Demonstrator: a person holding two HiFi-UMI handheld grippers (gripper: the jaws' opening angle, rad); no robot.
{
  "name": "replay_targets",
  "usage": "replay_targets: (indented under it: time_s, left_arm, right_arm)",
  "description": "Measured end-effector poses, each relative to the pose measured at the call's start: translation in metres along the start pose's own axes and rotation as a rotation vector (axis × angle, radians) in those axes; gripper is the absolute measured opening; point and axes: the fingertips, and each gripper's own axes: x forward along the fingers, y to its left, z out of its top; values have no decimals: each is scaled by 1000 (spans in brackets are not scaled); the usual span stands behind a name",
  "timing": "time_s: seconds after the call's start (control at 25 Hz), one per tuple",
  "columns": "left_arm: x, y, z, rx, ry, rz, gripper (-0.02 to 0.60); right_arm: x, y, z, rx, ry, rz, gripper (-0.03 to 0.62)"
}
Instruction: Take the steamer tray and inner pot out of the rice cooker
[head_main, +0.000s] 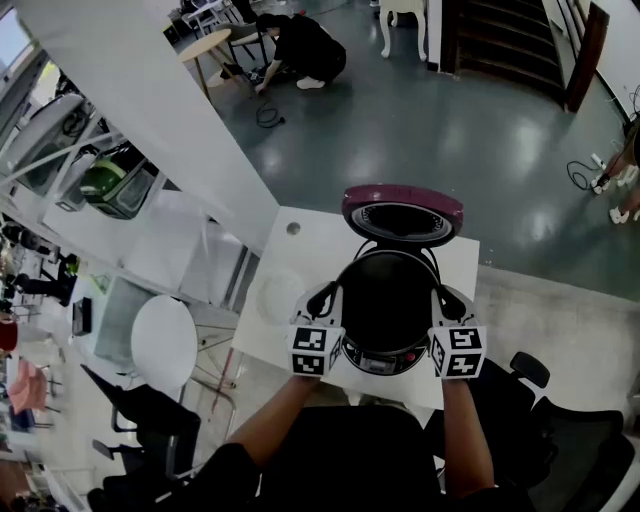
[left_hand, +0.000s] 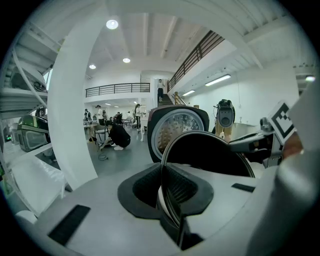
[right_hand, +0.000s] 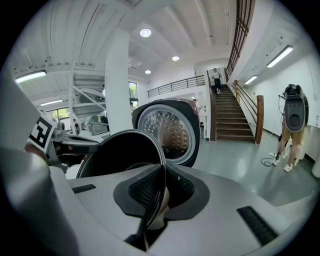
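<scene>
In the lower centre of the head view, the left gripper and the right gripper flank the round black metal inner pot, one on each side. In each gripper view the dark ribbed fingers are pressed almost together, pinching the pot's thin rim edge-on between them. The right gripper's fingers do the same on the opposite side.

The pot hangs over the opening of the dark rice cooker, whose front panel shows just below it. It seems raised out of the body, though how far clear I cannot tell. Behind, toward the top of the frame, the cooker's maroon hinged lid stands open, its silver perforated inner face toward the pot. The cooker sits on a white tabletop. A pale round shape lies left of it, too faint to name, and may be the steamer tray.

The step in hand looks like lifting out the inner pot. The next move calls for keeping both pinches even and the rim level, clearing the cooker, then setting the pot on bare tabletop.
</scene>
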Motion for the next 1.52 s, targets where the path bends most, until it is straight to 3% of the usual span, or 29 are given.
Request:
replay_targets:
  time_s: [0.44, 0.72, 1.08, 1.52]
  left_arm:
    - [-28, 30, 20, -2, -88, -24, 28]
    - [-47, 59, 27, -47, -122, -73, 28]
    - [-65, 119, 25, -52, -127, -78, 28]
    - [-86, 211, -4, -97, -118, -80, 28]
  right_arm:
    - [-14, 37, 30, -40, -57, -23, 23]
    - [-15, 72, 50, -61, -73, -46, 23]
    - [6, 130, 61, -59, -82, -51, 23]
    - [50, 216, 62, -85, -45, -45, 23]
